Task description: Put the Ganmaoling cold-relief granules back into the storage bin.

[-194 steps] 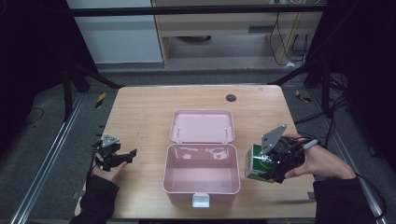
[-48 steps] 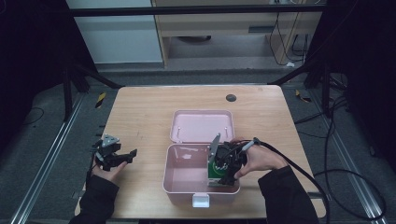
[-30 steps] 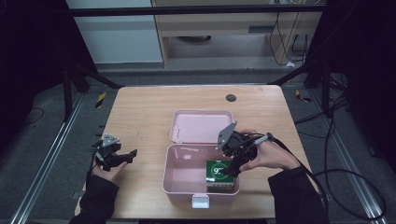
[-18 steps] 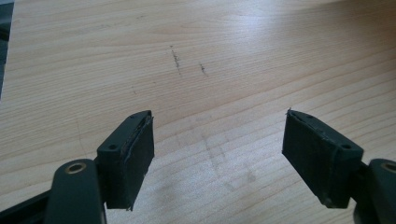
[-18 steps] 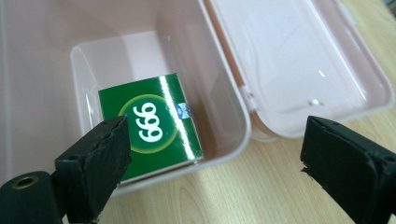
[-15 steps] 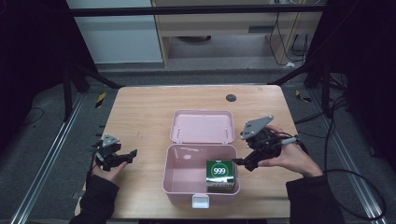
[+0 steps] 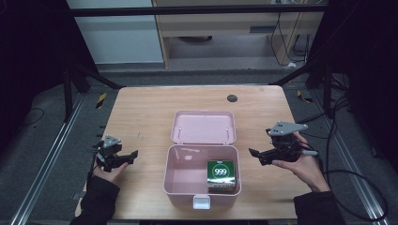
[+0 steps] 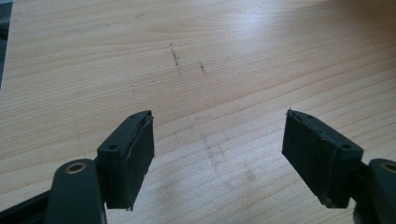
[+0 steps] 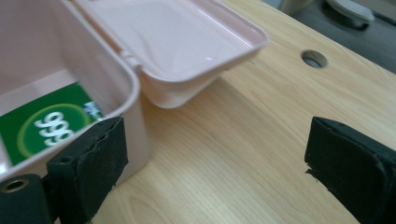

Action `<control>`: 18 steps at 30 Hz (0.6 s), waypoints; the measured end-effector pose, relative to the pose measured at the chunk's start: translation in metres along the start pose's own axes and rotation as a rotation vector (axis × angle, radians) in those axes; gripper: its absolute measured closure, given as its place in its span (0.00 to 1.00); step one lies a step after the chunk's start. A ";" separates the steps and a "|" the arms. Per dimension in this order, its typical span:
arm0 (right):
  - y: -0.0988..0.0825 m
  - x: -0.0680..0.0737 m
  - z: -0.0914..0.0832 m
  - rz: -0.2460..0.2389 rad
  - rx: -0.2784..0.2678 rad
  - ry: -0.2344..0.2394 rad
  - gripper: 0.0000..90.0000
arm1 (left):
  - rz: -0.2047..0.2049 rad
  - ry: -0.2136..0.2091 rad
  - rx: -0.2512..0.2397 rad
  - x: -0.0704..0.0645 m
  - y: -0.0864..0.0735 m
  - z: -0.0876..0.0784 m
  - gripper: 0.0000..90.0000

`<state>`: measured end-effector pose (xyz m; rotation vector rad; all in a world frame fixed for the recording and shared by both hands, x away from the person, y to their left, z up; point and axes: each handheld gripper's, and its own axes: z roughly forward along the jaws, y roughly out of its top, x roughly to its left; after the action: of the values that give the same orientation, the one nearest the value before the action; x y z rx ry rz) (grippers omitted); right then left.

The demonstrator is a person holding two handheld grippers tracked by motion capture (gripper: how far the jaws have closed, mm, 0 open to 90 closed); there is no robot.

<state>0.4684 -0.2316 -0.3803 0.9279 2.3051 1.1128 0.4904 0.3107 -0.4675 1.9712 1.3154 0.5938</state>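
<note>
Centrally on the tabletop [image 7: 141, 112] a pink box [image 7: 176, 176] is seen, its lid [image 7: 202, 126] laid open flat toward 12 o'clock. A green carton marked 999 [image 7: 220, 174] is lodged in the box's corner at about 4 o'clock. At 3 o'clock of the box the right gripper [image 7: 256, 156] is held just beside it, fingers [image 9: 91, 158] spread wide with nothing between them. At 9 o'clock the left gripper [image 7: 133, 155] is held low over bare wood, fingers [image 8: 128, 156] likewise parted and empty. A round hole [image 7: 232, 98] is marked near the far edge.
</note>
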 end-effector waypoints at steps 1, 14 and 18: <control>0.000 0.000 0.000 0.000 0.000 0.000 0.07 | 0.001 -0.001 0.001 0.000 0.000 0.000 0.27; -0.054 -0.024 0.024 0.170 0.041 -0.153 0.06 | -0.001 0.001 -0.001 0.001 0.000 0.000 0.28; -0.068 -0.030 0.028 0.230 0.052 -0.197 0.04 | 0.002 0.004 0.000 0.001 -0.001 0.001 0.28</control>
<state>0.4800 -0.2700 -0.4491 1.2890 2.1158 1.0020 0.4909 0.3117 -0.4684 1.9726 1.3163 0.5983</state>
